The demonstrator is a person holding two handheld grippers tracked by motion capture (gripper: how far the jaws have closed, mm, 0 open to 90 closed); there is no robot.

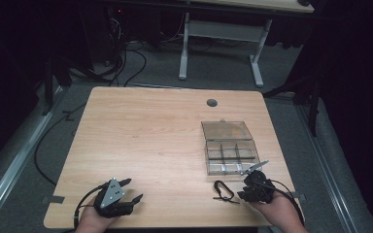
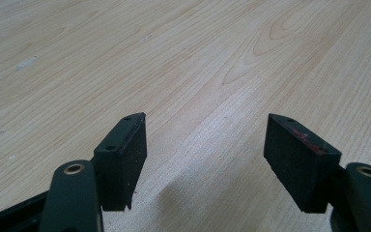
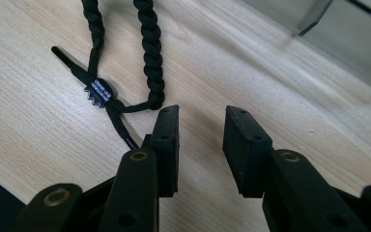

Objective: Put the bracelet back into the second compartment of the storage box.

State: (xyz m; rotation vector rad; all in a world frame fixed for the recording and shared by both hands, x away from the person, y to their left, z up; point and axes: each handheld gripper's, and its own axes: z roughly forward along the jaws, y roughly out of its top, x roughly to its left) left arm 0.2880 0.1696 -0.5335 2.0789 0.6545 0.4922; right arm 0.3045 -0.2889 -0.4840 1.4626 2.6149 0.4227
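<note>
Pale wood tabletop [image 1: 141, 136] carries our work; braided cord [image 1: 222, 190] lies lower right, just beside our right tool [image 3: 200, 145], whose jaws stand apart and empty; left tool [image 2: 205, 159] idles, jaws apart; we judge regrasping follows, toward the compartment box [image 1: 229, 148].

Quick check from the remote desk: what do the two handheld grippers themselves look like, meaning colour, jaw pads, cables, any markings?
Both are black. The left gripper carries a grey three-cornered plate with small holes, and a black cable trails from it. Its pads are blocky black foam, one with faint red scuffs. The right gripper has brass-ringed pivots and its own black cable.
</note>
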